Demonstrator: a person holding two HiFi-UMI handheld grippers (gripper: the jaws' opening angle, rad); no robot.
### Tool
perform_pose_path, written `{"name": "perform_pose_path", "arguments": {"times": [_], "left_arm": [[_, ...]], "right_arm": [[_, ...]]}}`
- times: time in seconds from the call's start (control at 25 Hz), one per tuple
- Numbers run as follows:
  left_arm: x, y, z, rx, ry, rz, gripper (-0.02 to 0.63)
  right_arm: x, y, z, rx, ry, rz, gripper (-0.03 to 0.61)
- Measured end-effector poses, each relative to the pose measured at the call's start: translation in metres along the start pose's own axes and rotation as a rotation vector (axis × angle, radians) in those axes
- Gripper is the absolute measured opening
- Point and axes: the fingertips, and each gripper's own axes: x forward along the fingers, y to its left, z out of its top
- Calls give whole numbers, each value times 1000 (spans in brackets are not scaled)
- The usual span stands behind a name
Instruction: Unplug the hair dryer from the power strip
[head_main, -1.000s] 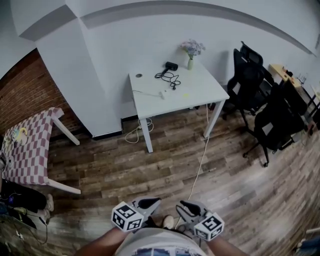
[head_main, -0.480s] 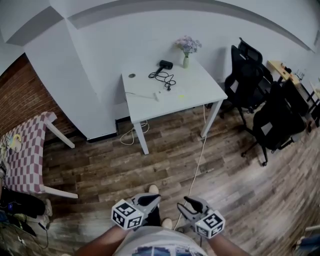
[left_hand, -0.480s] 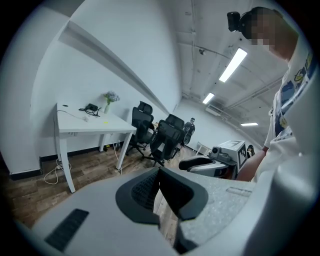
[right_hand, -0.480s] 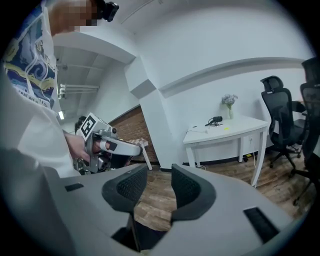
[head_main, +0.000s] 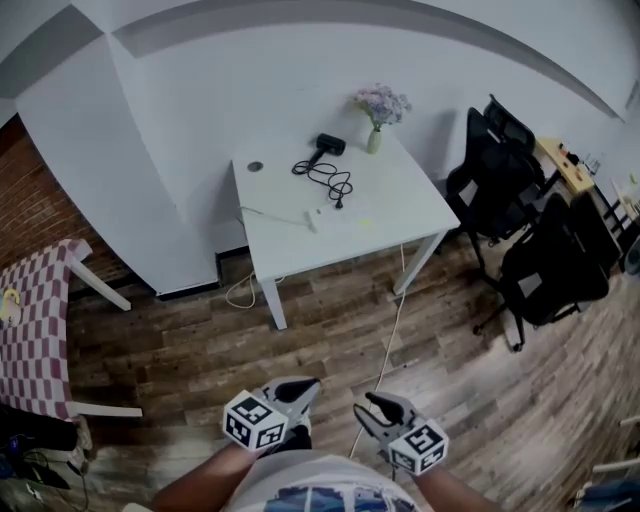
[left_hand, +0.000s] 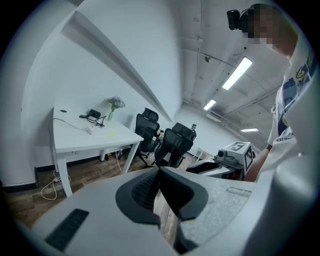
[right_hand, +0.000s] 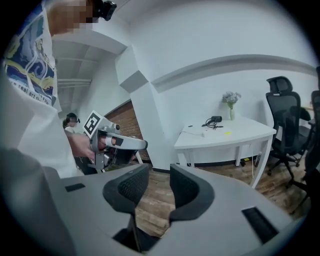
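A black hair dryer (head_main: 330, 144) lies at the back of a white table (head_main: 400, 195), far ahead of me. Its black cord (head_main: 330, 178) coils toward a white power strip (head_main: 313, 217). The dryer (right_hand: 216, 119) and the strip (right_hand: 202, 133) also show small in the right gripper view, and the dryer (left_hand: 94, 113) in the left gripper view. Both grippers hang low in front of my body, well short of the table. My left gripper (head_main: 303, 384) (left_hand: 159, 172) is shut and empty. My right gripper (head_main: 366, 401) (right_hand: 159, 174) is open; its jaws have just been opening, then eased in slightly, with nothing between them.
A vase of flowers (head_main: 378, 108) stands beside the dryer. Black office chairs (head_main: 500, 160) crowd the right of the table. A checkered table (head_main: 35, 320) sits at the left. A white cable (head_main: 390, 340) runs across the wooden floor from the table toward me.
The white table has come nearer and larger in the head view, and the checkered table has slid off to the left. Both grippers stay low in front of my body.
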Motion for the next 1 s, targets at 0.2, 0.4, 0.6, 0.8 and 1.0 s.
{"name": "perform_pose_path", "arguments": {"times": [0.2,0.4,0.6,0.8,1.0], "left_arm": [[-2,60,35,4,-16,20,3],[5,108,54,6,-16,14,3],[18,131,70,5,-11,16,3],[44,161,83,4,2,41,3],[87,196,106,8,16,77,3]], "right_arm": [[55,-30,39,2,6,-3,112],[95,-57,62,-5,19,-21,101],[118,-86,90,-4,-2,-32,96],[141,-129,108,-3,-21,-25,95],[168,-189,132,-23,-16,2,100]]}}
